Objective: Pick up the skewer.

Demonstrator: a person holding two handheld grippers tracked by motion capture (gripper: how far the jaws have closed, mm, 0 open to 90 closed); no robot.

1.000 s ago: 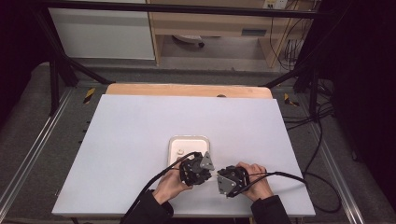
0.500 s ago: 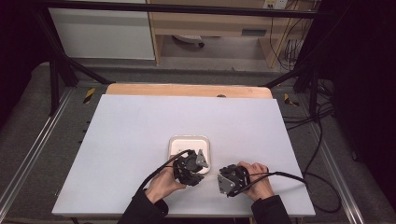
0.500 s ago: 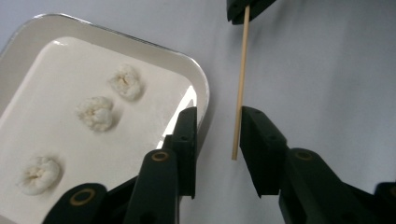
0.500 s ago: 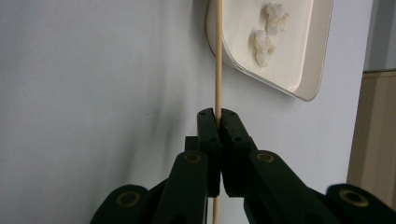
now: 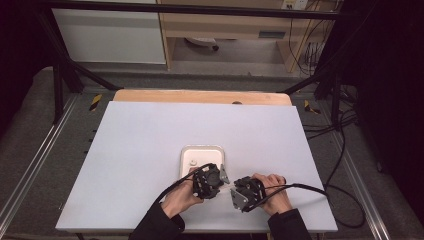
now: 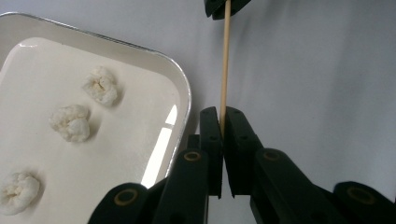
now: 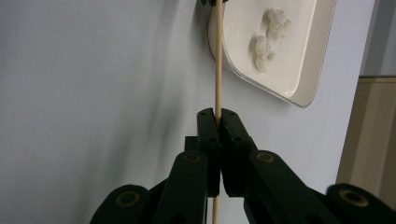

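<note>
Both tongs are closed on one thin wooden skewer, the left tongs and right tongs each pinching an end, so its long axis runs left to right between them, just above the tabletop. The white tray of popcorn-like pieces lies just beyond, nearest the left tongs.
</note>
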